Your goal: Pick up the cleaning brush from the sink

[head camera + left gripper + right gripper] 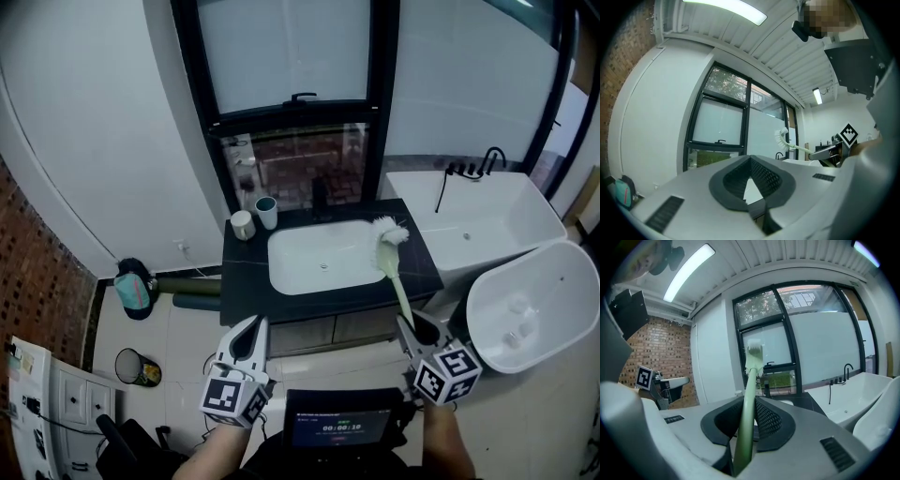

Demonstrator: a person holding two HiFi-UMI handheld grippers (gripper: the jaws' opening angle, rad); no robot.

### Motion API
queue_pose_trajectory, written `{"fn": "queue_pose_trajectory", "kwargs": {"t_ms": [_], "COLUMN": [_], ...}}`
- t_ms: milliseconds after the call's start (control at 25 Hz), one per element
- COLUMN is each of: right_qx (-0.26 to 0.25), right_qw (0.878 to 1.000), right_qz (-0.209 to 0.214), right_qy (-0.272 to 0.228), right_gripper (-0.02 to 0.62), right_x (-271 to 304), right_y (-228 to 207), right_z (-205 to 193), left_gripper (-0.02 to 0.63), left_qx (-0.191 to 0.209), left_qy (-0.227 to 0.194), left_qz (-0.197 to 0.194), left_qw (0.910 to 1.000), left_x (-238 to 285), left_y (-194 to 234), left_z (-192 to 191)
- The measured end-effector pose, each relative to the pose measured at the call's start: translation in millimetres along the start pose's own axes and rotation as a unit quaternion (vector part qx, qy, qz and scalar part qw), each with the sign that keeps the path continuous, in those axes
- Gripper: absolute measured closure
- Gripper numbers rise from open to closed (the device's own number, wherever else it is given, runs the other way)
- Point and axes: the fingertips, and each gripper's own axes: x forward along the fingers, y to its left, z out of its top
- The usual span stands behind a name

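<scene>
The cleaning brush has a pale green handle (396,286) and a white bristle head (389,231). It hangs in the air over the right end of the dark counter, beside the white sink (281,267). My right gripper (410,325) is shut on the lower end of the handle, in front of the counter. In the right gripper view the handle (747,413) runs up between the pads to the head (753,357). My left gripper (253,325) hovers before the counter's left front, shut with nothing in it. The left gripper view shows the brush (783,138) off to its right.
Two cups (243,225) (266,212) stand at the counter's back left, and a black faucet (322,199) rises behind the sink. A white bathtub (487,220) and a white oval tub (534,305) lie to the right. A small bin (138,367) sits on the floor at the left.
</scene>
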Motion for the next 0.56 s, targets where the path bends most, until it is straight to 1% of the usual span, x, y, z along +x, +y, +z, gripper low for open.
{"fn": "queue_pose_trajectory", "kwargs": {"t_ms": [120,560], "right_qx": [0.003,0.003], "right_qw": [1.0,1.0], "right_qz": [-0.004,-0.014], "right_qy": [0.001,0.002], "right_gripper": [0.537,0.537], "right_x": [1.4,8.1], "right_y": [-4.7,-6.2], "right_z": [-2.6,0.2], "left_gripper": [0.601,0.601], "left_qx": [-0.005,-0.007], "left_qy": [0.01,0.005], "left_qz": [0.001,-0.004], "left_qw": [0.9999,1.0], "left_x": [2.8,9.8], "left_y": [1.8,8.0], "left_z": [-8.1,-4.7]}}
